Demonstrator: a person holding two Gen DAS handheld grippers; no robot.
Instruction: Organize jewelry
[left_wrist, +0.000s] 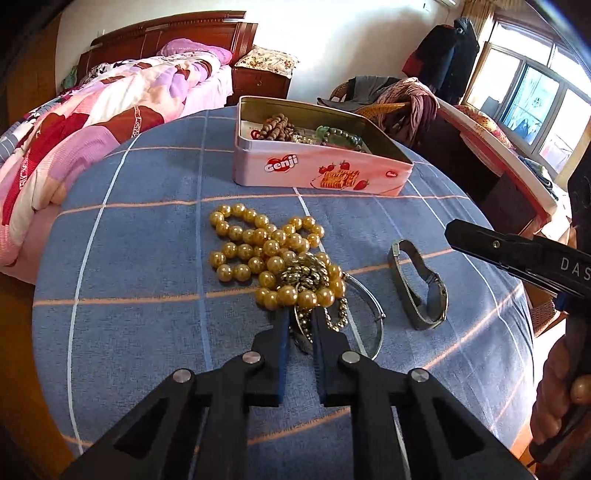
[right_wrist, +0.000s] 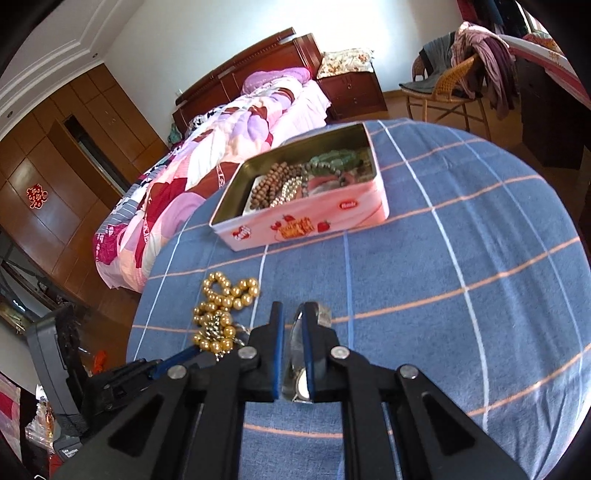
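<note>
A pink Genji tin (left_wrist: 321, 175) stands open at the far side of the blue checked table and holds wooden, green and silver beads; it also shows in the right wrist view (right_wrist: 332, 218). A gold bead necklace (left_wrist: 266, 251) lies in a heap in front of it, with a metal chain (left_wrist: 306, 275) and a thin silver bangle (left_wrist: 369, 317) tangled at its near end. My left gripper (left_wrist: 300, 314) is nearly shut around the chain's near end. A grey mesh-band watch (left_wrist: 417, 284) lies to the right. My right gripper (right_wrist: 293, 314) stands over the watch (right_wrist: 299, 369), jaws narrow around it.
A bed (left_wrist: 92, 110) with a pink quilt lies left of the table. A wicker chair (right_wrist: 447, 92) with clothes and a desk (left_wrist: 491, 155) stand behind and to the right. The table edge (left_wrist: 48, 288) drops off at left.
</note>
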